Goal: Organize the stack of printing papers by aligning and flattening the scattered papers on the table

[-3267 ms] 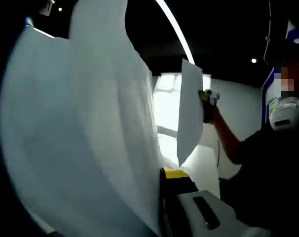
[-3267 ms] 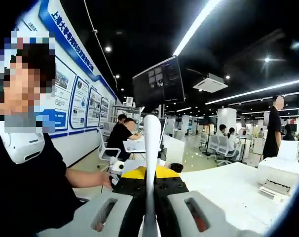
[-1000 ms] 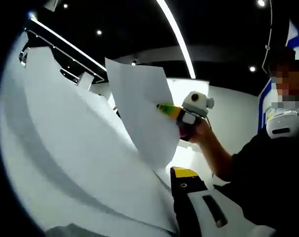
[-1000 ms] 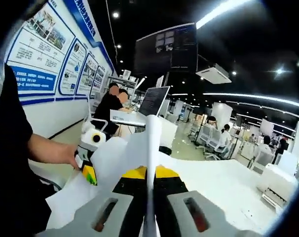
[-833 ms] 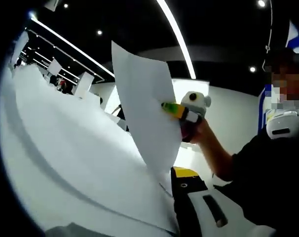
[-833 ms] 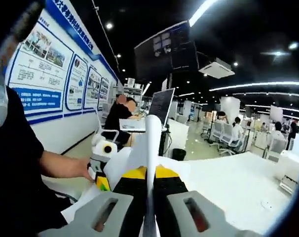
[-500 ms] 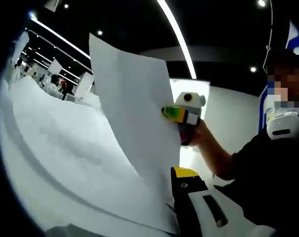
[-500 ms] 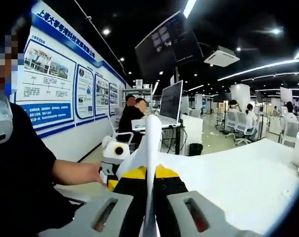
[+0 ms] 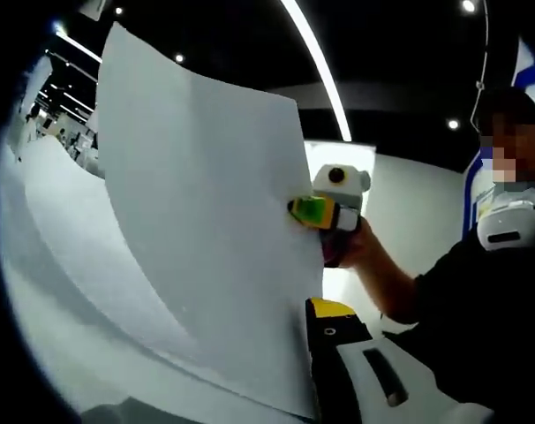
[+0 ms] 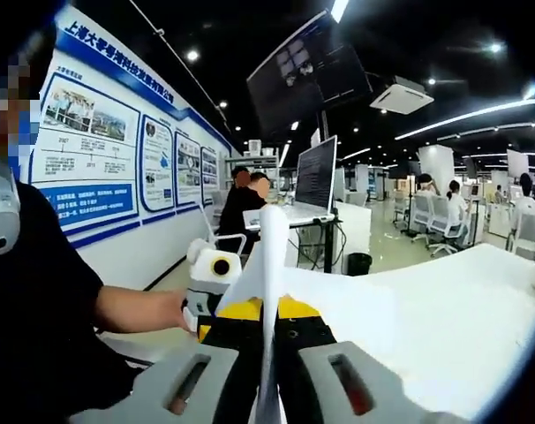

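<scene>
A white paper sheet (image 9: 206, 221) stands upright across the left gripper view, and more white paper (image 9: 56, 274) curves away behind it. My right gripper (image 9: 305, 210), green-yellow at the tip and held by a hand (image 9: 349, 252), is shut on the sheet's right edge. My left gripper (image 9: 325, 314) rises at the bottom with the paper's lower corner at its jaws; the left jaw is hidden behind the paper. In the right gripper view the sheet (image 10: 272, 238) is edge-on, clamped in my right gripper (image 10: 270, 309). The left gripper (image 10: 204, 320) holds the paper at the left.
A white table (image 10: 444, 318) spreads to the right in the right gripper view. The person (image 10: 38, 318) in a black shirt stands close on the left. Behind are a wall with blue posters (image 10: 117, 150), a monitor (image 10: 319, 172), desks and seated people (image 10: 245, 208).
The sheet in my right gripper has swung round to face the left camera and now covers much more of that view. The right gripper view has tilted slightly; both grips hold.
</scene>
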Tool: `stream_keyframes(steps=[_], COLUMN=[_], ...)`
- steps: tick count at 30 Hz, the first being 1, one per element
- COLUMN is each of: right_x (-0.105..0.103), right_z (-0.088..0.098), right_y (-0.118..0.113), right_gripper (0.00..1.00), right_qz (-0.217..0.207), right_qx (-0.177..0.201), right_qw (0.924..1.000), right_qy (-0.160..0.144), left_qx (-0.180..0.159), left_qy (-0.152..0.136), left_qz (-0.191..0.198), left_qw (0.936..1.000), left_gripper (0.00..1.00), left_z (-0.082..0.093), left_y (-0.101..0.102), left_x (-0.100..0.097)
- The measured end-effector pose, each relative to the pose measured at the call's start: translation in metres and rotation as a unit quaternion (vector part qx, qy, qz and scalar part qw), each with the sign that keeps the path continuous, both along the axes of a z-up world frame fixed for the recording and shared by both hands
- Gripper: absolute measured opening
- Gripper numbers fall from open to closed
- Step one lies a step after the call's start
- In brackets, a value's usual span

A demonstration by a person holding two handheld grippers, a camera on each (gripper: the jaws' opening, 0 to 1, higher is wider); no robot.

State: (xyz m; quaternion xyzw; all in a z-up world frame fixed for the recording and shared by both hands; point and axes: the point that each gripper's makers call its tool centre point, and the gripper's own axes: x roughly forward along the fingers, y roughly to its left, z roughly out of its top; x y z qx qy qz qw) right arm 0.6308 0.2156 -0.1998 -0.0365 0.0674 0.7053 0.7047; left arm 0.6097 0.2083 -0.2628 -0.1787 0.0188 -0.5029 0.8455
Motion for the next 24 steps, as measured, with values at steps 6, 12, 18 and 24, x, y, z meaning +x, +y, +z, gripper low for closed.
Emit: stream_keyframes(steps=[6,12,18,24], right_x=[0.001,-0.003,-0.007,-0.009], right_z=[-0.005,-0.008,-0.007,0.003], right_y=[0.002,0.002,0.002,-0.005], right_gripper=[0.00,0.04,0.10,0.18], right_qz=[-0.007,-0.008,-0.006,-0.017], right_qx=[-0.014,-0.022,-0.023,-0.005], right_qw=[0.9997,0.9990,0.9982,0.9965], right_qy=[-0.020,-0.039,-0.055,-0.082], left_qx=[0.005,0.017,0.025,0.024], left_qy=[-0.005,-0.018,-0.025,-0.022], left_qz=[-0.001,0.009,0.012,0.016], left_qw=[1.0000,0.9997,0.9993,0.9994], left_gripper=[0.16,0.06,0.06,0.06], left_z=[-0.001,-0.003,-0.004,-0.004], left_y=[0.000,0.002,0.001,0.003], left_x=[-0.001,0.001,0.000,0.002])
